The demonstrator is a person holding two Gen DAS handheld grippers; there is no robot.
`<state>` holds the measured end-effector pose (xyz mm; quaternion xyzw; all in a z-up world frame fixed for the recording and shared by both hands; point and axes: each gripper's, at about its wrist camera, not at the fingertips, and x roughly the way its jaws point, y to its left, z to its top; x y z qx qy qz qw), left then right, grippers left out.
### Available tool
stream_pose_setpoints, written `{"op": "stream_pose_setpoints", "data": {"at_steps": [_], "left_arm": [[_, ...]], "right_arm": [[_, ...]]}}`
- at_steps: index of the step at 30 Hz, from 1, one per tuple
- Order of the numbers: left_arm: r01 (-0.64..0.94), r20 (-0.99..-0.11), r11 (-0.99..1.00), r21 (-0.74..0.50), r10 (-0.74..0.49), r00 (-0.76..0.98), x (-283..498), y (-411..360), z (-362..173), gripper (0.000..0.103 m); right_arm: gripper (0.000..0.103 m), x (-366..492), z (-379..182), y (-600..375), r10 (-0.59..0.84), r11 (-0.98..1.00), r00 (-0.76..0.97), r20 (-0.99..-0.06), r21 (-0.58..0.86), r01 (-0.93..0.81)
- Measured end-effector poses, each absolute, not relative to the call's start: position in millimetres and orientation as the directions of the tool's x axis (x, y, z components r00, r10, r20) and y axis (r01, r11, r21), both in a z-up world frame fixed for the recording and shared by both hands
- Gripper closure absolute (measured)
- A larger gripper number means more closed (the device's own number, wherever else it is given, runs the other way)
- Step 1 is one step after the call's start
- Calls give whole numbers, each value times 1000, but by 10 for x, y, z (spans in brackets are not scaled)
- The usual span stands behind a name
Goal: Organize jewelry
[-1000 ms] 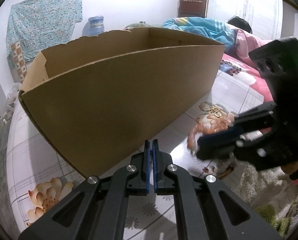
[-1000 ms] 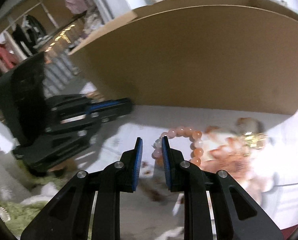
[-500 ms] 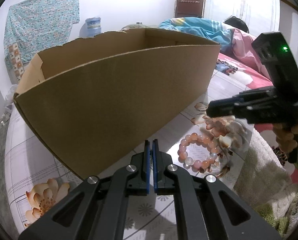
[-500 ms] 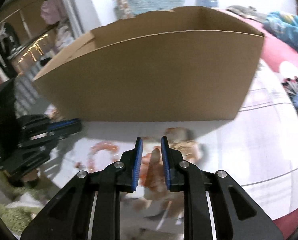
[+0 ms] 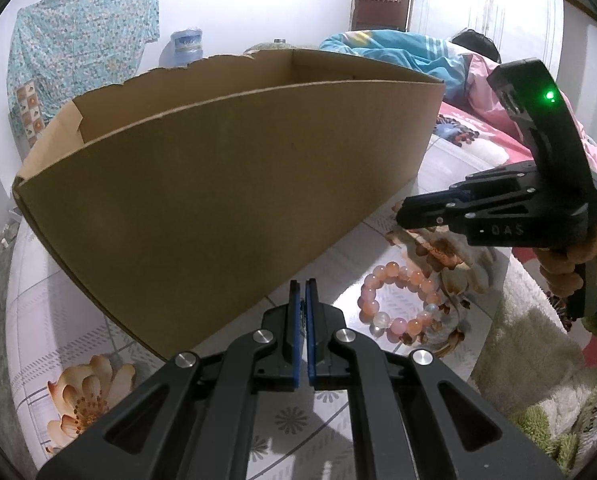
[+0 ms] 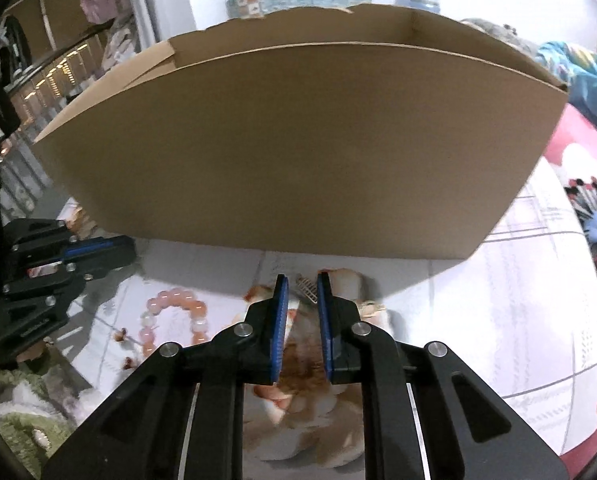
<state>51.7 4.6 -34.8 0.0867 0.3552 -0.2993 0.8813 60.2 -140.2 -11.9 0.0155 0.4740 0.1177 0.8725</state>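
The left gripper [image 5: 302, 292] was clenched shut with nothing between its blue pads, hovering over the flowered bedsheet [image 5: 58, 328] just in front of the near wall of the open cardboard box [image 5: 218, 184]. To its right, a pink and orange bead bracelet [image 5: 398, 304] lay flat on the sheet near the bed's front edge, clear of the box and touched by neither tool. Further right, the right gripper [image 6: 301, 286] pointed down at the sheet ahead of the box's near wall; its jaws were closing, not yet together. Beyond its tips lay a small ridged metal piece [image 6: 307, 290], too blurred to identify, and no pad pressed on it. A hand [image 5: 570, 256] gripped that tool's handle at the right edge of the bed.
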Motion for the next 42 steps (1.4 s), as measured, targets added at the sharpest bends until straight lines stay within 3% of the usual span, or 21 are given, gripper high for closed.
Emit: {"op": "stream_pose_setpoints", "data": {"at_steps": [6, 18, 20, 22, 42], "left_arm": [[586, -679, 808, -61, -464, 569, 528, 43, -345, 101], [584, -679, 809, -64, -464, 569, 532, 46, -358, 101], [585, -679, 809, -65, -466, 568, 527, 48, -352, 101], [587, -677, 807, -67, -469, 567, 524, 44, -350, 101], [608, -630, 792, -60, -502, 592, 369, 76, -161, 101]], "right_arm": [[89, 571, -59, -1295, 344, 935, 468, -814, 249, -253], [89, 672, -160, -1155, 192, 969, 515, -836, 79, -233], [94, 689, -168, -1115, 173, 970, 514, -840, 55, -236], [100, 706, -178, -1110, 193, 968, 500, -844, 82, -235], [101, 380, 39, -1434, 245, 968, 571, -783, 165, -189]]}}
